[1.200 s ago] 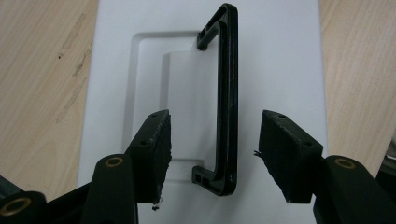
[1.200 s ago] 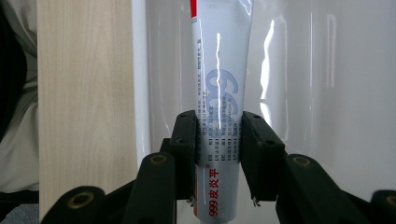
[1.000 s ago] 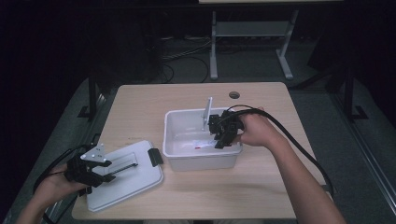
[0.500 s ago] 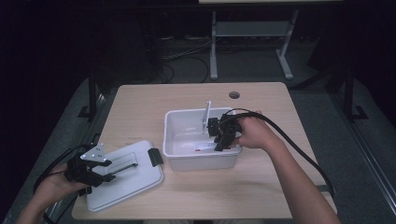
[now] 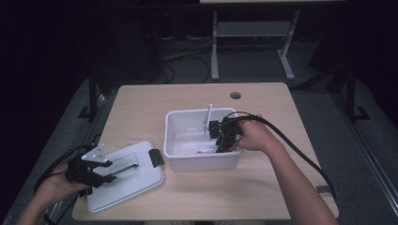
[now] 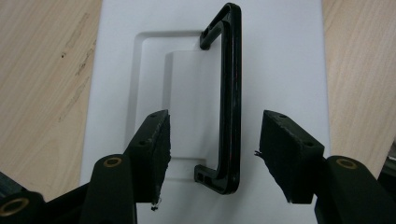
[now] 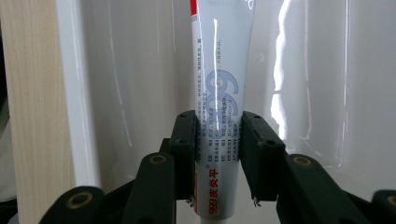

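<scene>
The tube is clamped between the pads of our right hand-held gripper, low inside the white bin that sits mid-counter. In the right gripper view it runs straight away from the jaws, its printed face toward the camera, with the bin wall just behind it. We judge the step to be setting the tube into the bin, so we should lower until it lies on the bin floor before letting go, keep it flat rather than leaning on a wall, and back the jaws straight out so they don't drag it along.

Out at the counter's near left corner, the lid lies flat, well apart from the bin. Our left hand-held gripper hangs spread wide with the lid's black handle between its pads, touching neither. For a clean lift later, we would centre on the bar before closing.
</scene>
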`<state>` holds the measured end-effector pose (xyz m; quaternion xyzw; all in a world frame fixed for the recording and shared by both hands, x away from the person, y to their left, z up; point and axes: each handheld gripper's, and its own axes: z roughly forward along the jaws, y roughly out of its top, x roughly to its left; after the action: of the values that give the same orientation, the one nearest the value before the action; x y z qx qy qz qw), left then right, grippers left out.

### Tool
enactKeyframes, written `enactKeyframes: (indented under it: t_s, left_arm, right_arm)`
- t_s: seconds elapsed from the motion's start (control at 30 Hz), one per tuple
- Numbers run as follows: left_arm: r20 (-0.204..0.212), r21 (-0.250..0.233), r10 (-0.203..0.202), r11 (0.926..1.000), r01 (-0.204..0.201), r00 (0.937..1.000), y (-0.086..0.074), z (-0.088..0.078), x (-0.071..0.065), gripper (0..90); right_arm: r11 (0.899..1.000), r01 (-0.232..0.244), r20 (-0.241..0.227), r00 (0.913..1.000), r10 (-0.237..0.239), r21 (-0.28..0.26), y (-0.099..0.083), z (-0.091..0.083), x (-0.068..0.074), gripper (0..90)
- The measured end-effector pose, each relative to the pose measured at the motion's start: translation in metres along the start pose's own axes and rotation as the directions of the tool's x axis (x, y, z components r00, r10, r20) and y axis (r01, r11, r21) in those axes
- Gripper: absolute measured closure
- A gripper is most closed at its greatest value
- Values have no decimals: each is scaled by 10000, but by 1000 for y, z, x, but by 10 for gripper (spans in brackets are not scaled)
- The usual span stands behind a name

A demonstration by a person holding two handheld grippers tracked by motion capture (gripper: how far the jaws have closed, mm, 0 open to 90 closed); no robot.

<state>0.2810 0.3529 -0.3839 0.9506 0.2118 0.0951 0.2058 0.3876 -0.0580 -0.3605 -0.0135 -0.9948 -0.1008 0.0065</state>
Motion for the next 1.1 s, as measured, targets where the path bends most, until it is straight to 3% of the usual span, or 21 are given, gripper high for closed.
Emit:
enactKeyframes:
  t_s: [0.4,0.47,0.8,1.1]
  left_arm:
    - [-30,7,27,10000,-27,10000,1,-1,0,425]
    - [-37,1,23,10000,-23,10000,1,-1,0,425]
    - [5,33,65,10000,-65,10000,3,1,0,425]
    - [-36,26,149,9999,-149,9999,9,1,0,422]
  right_arm:
    - [9999,31,-4,10000,-31,137,1,4,0,634]
    - [9999,-146,134,9998,145,6,1,1,0,612]
    - [9993,-73,467,9989,89,-359,-4,-12,4,602]
    - [9966,-275,768,9965,335,-777,-14,-37,9,591]
